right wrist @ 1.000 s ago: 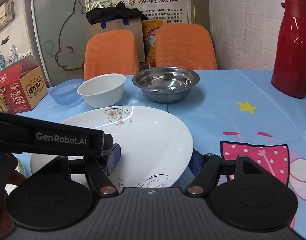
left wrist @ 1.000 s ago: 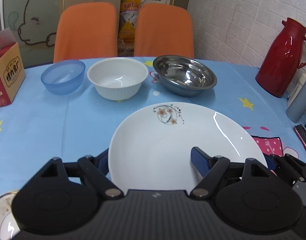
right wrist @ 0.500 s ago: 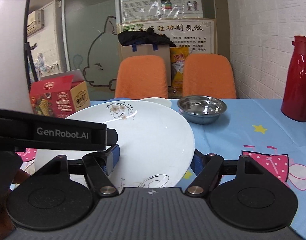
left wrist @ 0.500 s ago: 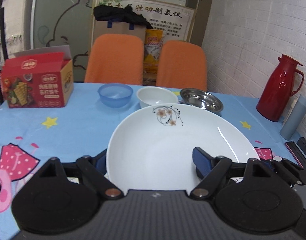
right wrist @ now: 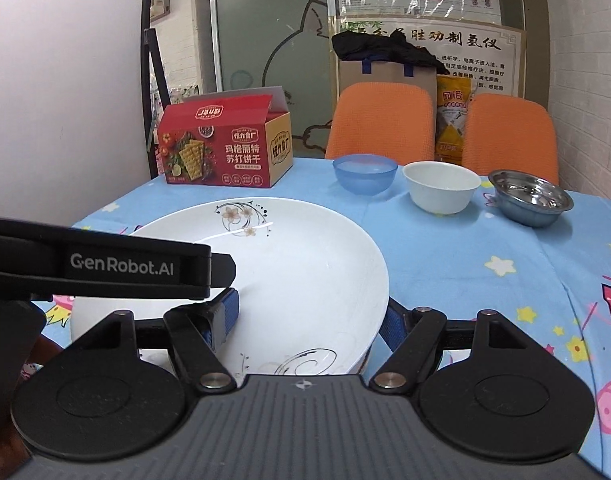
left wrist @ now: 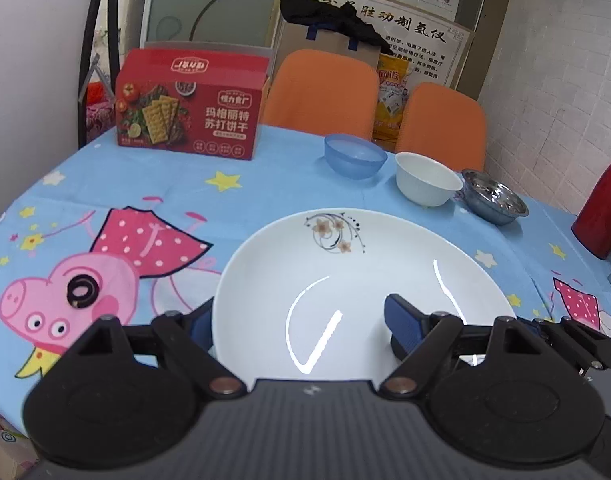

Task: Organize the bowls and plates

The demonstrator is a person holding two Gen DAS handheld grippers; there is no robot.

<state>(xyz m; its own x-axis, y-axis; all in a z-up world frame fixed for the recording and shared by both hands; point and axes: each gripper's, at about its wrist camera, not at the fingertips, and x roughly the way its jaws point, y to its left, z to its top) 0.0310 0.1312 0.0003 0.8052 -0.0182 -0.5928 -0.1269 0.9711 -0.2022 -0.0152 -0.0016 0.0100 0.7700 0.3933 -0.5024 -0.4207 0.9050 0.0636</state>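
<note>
A large white plate [left wrist: 345, 280] with a flower print hangs above the blue tablecloth [left wrist: 265, 184], carried by both grippers. My left gripper [left wrist: 301, 326] is shut on its left side, one blue pad outside the rim and the other on the inner face. My right gripper [right wrist: 308, 320] is shut on the plate [right wrist: 305, 272] at its right side in the same way. At the far right stand a blue bowl [left wrist: 355, 156], a white bowl [left wrist: 427, 178] and a steel bowl [left wrist: 495, 202] in a row, apart from each other and empty.
A red cracker box [left wrist: 189, 116] stands at the table's far left. A red thermos [left wrist: 605, 208] is at the right edge. Two orange chairs [left wrist: 321, 88] back the table. A small black ring [left wrist: 81, 290] lies on the cloth to the left.
Both grippers have carried the plate leftward across the table. The bowls have slid to the right and farther off, and the cracker box has come fully into view. The grip is unchanged.
</note>
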